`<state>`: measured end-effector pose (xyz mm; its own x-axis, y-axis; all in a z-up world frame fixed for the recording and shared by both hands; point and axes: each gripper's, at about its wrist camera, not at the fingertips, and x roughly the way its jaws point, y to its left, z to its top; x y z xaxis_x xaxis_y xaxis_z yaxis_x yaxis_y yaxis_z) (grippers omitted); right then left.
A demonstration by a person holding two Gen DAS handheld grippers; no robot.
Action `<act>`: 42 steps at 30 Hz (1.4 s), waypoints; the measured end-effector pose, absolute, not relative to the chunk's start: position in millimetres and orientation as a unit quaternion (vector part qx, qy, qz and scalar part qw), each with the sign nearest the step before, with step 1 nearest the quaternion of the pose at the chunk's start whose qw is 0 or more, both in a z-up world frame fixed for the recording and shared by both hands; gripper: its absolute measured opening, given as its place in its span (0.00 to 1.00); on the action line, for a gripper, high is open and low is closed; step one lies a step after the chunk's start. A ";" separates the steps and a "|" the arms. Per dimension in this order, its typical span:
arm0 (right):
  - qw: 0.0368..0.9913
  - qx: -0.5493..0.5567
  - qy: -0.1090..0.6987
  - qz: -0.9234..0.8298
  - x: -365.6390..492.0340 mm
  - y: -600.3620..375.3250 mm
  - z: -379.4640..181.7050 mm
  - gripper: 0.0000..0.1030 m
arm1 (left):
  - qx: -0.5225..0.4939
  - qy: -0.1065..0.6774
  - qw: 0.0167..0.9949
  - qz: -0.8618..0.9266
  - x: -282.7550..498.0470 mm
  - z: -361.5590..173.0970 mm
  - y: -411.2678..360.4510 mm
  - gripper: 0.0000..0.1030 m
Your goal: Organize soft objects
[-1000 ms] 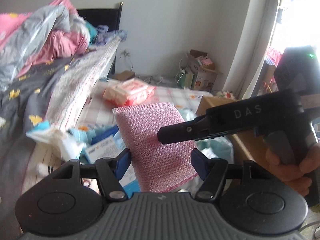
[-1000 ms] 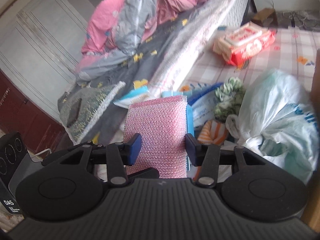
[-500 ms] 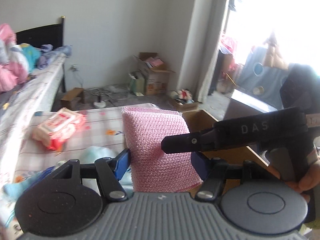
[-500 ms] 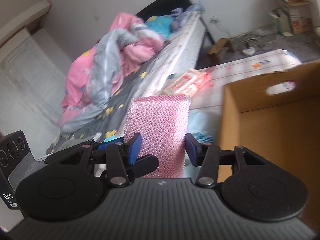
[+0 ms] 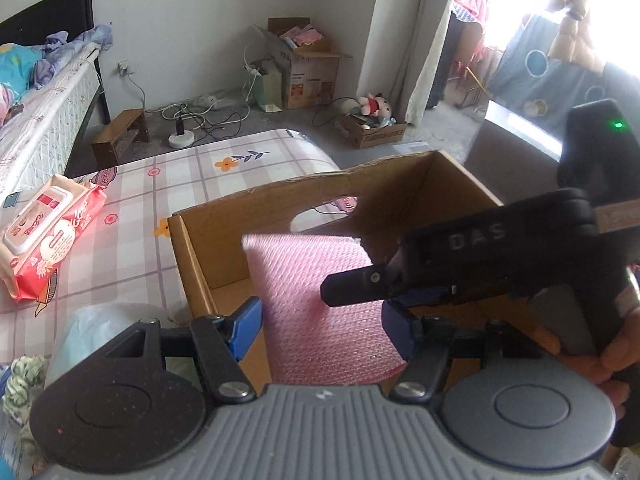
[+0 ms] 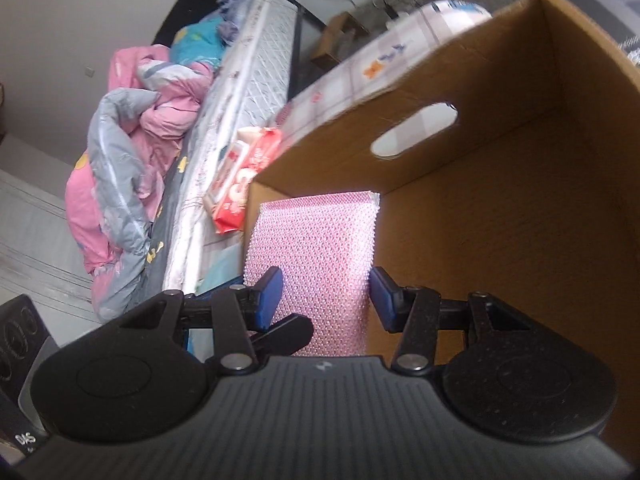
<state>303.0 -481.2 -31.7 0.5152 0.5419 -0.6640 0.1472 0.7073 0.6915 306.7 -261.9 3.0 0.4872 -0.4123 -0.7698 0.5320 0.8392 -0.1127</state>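
Note:
A pink mesh sponge pad [image 5: 316,300] is held by both grippers over the open cardboard box [image 5: 208,248]. My left gripper [image 5: 322,320] is shut on its two side edges. My right gripper [image 6: 325,298] is shut on the same pad [image 6: 316,248], coming in from the right across the left wrist view. The pad hangs just inside the box's near left corner [image 6: 520,216], above the box floor. The box has a hand-hole in its far wall.
A red and white pack of wet wipes [image 5: 44,232] lies on the checked tablecloth [image 5: 160,184] left of the box. A pale plastic bag [image 5: 104,324] lies at the near left. A bed with pink and grey quilts [image 6: 120,152] stands beyond the table.
Both grippers have carried the pink pad from over the cluttered table side to the right and lowered it into the cardboard box. Both stay shut on it.

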 end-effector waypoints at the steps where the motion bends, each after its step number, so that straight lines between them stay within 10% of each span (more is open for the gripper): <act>1: 0.790 0.363 0.479 0.118 308.8 -483.5 -40.4 0.46 | 0.073 0.429 0.857 -0.275 308.9 0.1 -262.8 0.64; 33: 0.807 0.278 0.516 0.074 379.5 -414.1 -97.2 0.42 | -0.015 0.390 0.904 -0.173 204.8 39.9 -77.8 0.75; 38: 0.815 0.262 0.511 0.080 379.2 -404.0 -93.5 0.45 | -0.032 0.385 0.911 -0.146 184.1 32.1 -49.2 0.78; 42: 0.828 0.240 0.504 0.056 376.5 -402.8 -88.7 0.69 | -0.046 0.379 0.916 -0.125 167.2 26.1 -27.7 0.79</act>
